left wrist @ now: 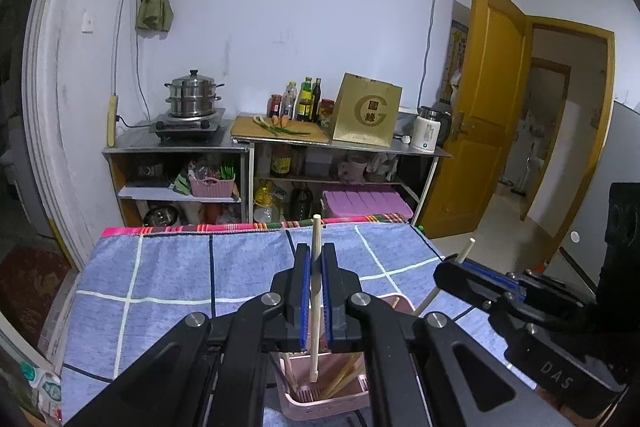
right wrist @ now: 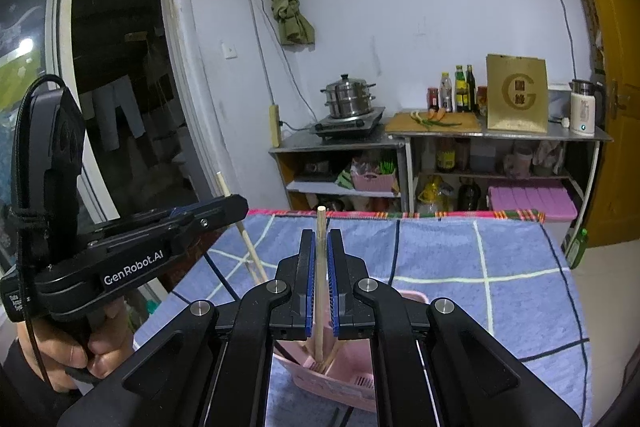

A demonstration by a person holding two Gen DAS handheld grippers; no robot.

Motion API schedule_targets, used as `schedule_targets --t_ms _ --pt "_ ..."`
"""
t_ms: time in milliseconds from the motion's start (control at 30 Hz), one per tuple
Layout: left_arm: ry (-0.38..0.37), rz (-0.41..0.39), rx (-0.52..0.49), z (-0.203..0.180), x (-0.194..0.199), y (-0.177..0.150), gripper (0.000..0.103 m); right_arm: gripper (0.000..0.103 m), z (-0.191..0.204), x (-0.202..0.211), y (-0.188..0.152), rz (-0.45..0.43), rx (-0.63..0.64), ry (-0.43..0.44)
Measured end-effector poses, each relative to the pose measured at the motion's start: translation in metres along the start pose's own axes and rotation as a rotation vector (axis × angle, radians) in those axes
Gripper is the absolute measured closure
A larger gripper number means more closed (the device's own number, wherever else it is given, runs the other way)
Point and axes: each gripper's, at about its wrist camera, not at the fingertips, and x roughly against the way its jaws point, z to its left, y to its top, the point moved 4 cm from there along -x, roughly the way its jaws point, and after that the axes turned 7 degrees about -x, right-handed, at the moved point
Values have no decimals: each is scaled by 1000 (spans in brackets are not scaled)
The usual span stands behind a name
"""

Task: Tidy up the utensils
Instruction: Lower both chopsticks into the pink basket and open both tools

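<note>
My left gripper (left wrist: 316,249) is shut on a pale wooden chopstick (left wrist: 315,291) that stands nearly upright. Its lower end hangs inside a pink basket (left wrist: 320,411), where several brown chopsticks (left wrist: 344,379) lean. My right gripper (right wrist: 320,233) is shut on a second pale chopstick (right wrist: 319,267), whose lower end also dips into the pink basket (right wrist: 340,393). From the left wrist view the right gripper (left wrist: 450,263) is close by on the right, and from the right wrist view the left gripper (right wrist: 240,203) is close by on the left, with a hand (right wrist: 80,351) on its grip.
The basket sits on a table covered with a blue checked cloth (left wrist: 180,267) whose far edge has a striped trim (left wrist: 240,227). Behind stand metal shelves with a steamer pot (left wrist: 193,95), bottles (left wrist: 306,99), a cutting board (left wrist: 280,131) and a gold box (left wrist: 366,111). A yellow door (left wrist: 480,107) stands open at the right.
</note>
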Motion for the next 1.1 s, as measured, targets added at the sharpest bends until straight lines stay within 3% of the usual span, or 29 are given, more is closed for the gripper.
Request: schedule_targets --t_ms 567,767,867,1100 --pt "-5 65 5 5 -38 -37 98 97 -20 -30 -36 114 -29 5" --pt "-11 64 3 3 -35 -41 98 97 -19 -31 -44 146 -15 5" --pt "-5 58 -1 2 -30 -41 97 92 -18 -25 -45 140 -7 6" --pt "-2 15 7 0 0 -43 95 90 -14 3 -45 102 8 10"
